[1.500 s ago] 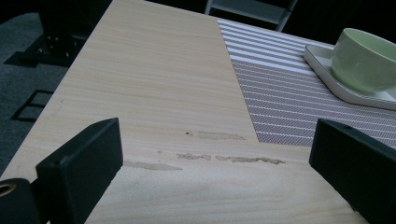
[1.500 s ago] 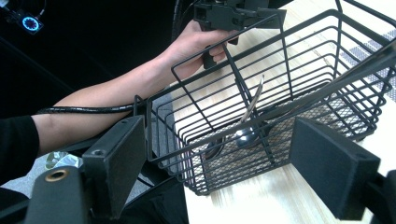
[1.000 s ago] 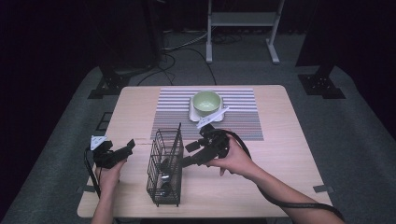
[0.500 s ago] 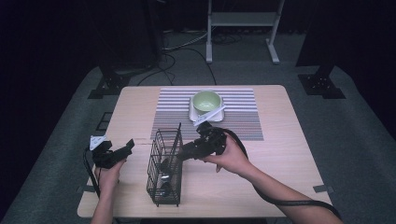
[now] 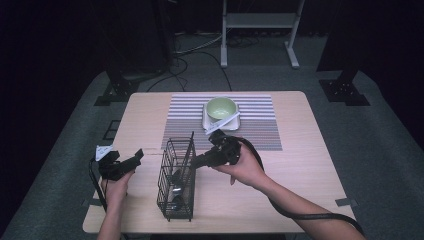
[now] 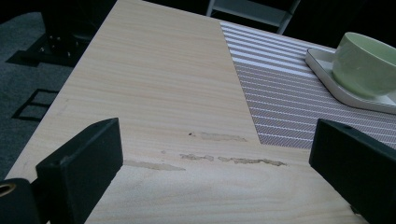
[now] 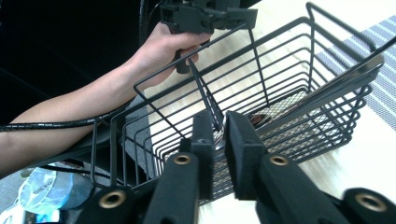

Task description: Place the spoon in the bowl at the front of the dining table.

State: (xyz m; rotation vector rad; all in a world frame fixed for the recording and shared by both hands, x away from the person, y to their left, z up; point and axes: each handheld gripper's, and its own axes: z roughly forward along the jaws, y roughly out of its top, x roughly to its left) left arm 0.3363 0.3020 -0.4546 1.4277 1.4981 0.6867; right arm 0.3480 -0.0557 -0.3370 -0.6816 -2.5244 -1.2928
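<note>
Two hands work at a pale wooden tabletop (image 5: pixel 300 165) in the high view, where a black wire basket (image 5: pixel 177 180) stands near the front edge, between them. The left tongs (image 5: pixel 136 156) hover beside the basket over bare wood, spread apart and holding nothing. The right tongs (image 5: pixel 196 161) reach in over the basket's rim, their tips lost among the wires, and dark rounded things at the bottom of the basket are too dim to name. Farther back a striped mat (image 5: pixel 260 125) carries a white tray (image 5: pixel 221 122) with a pale green bowl (image 5: pixel 221 107) on it, and something thin and white lies across the tray's near edge, too small to tell. In the left gripper view the two black jaws stand wide apart at the lower corners, both cut off by the frame, with scuffed wood between them; the mat (image 6: pixel 299 93) and the tray (image 6: pixel 348 88) with its bowl (image 6: pixel 369 58) run off the right edge. In the right gripper view the tongs (image 7: pixel 218 140) are drawn close together, pinching a thin shiny metal piece (image 7: pixel 221 133) just over the basket (image 7: pixel 289 93); most of that piece is hidden by the jaws. Something shiny lies on the basket's mesh floor, blurred. Beyond the basket the other hand (image 7: pixel 163 46) grips its own tool, cut off at the top.
</note>
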